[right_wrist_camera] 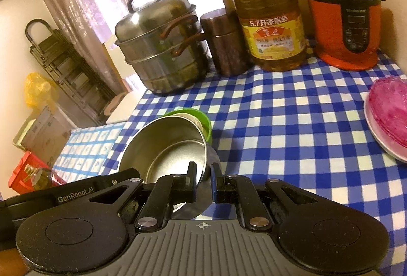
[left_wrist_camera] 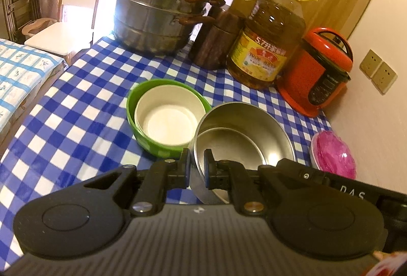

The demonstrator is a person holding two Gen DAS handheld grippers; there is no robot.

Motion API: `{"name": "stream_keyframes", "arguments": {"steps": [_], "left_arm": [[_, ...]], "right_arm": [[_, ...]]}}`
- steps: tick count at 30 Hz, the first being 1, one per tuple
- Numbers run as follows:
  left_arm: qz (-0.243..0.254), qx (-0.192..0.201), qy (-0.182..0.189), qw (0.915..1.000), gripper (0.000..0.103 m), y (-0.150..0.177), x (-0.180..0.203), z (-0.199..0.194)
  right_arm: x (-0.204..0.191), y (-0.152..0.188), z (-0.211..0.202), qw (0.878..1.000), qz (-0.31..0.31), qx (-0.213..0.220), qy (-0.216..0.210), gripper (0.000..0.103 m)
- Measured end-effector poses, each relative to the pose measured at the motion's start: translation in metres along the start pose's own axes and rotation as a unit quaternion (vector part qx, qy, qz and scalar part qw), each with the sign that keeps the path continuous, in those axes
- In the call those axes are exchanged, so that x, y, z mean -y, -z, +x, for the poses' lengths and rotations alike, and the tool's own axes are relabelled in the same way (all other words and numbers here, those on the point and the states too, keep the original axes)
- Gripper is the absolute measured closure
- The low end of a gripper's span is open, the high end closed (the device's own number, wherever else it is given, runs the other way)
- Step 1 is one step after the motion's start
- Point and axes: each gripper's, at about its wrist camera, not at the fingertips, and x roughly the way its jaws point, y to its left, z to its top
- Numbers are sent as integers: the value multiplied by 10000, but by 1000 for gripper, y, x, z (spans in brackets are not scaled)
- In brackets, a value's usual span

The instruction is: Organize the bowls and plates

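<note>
A steel bowl (left_wrist_camera: 244, 133) is held tilted above the blue checked tablecloth (left_wrist_camera: 76, 108). My left gripper (left_wrist_camera: 197, 164) is shut on its left rim, one finger inside and one outside. My right gripper (right_wrist_camera: 203, 179) is shut on the right rim of the same steel bowl (right_wrist_camera: 168, 146). Just beyond it a green bowl (left_wrist_camera: 142, 108) holds a white bowl (left_wrist_camera: 168, 121) nested inside; the green bowl's rim (right_wrist_camera: 203, 121) shows behind the steel bowl in the right wrist view. A pink glass dish (right_wrist_camera: 389, 105) rests on a white plate (right_wrist_camera: 381, 141) at the right.
Along the back stand a steel steamer pot (left_wrist_camera: 160, 11), a brown canister (left_wrist_camera: 216, 42), a big oil bottle (left_wrist_camera: 269, 47) and a red rice cooker (left_wrist_camera: 318, 72). A wall (left_wrist_camera: 376, 128) is at the right. A chair (left_wrist_camera: 63, 29) and another table (left_wrist_camera: 23, 72) are at the left.
</note>
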Motion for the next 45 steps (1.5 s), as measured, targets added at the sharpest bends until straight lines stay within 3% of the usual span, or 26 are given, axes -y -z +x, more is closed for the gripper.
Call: {"name": "stream_keyframes", "arguments": {"steps": [18, 27, 45], "left_arm": [[161, 166, -275, 9994, 94, -58, -38, 43], [227, 77, -343, 9991, 94, -60, -55, 71], [446, -168, -419, 9980, 94, -53, -65, 105]], "right_arm": [[-30, -48, 70, 9994, -294, 18, -192, 92], [-30, -45, 106, 9991, -397, -135, -115, 92], [-24, -34, 132, 9981, -542, -281, -1, 92]]}}
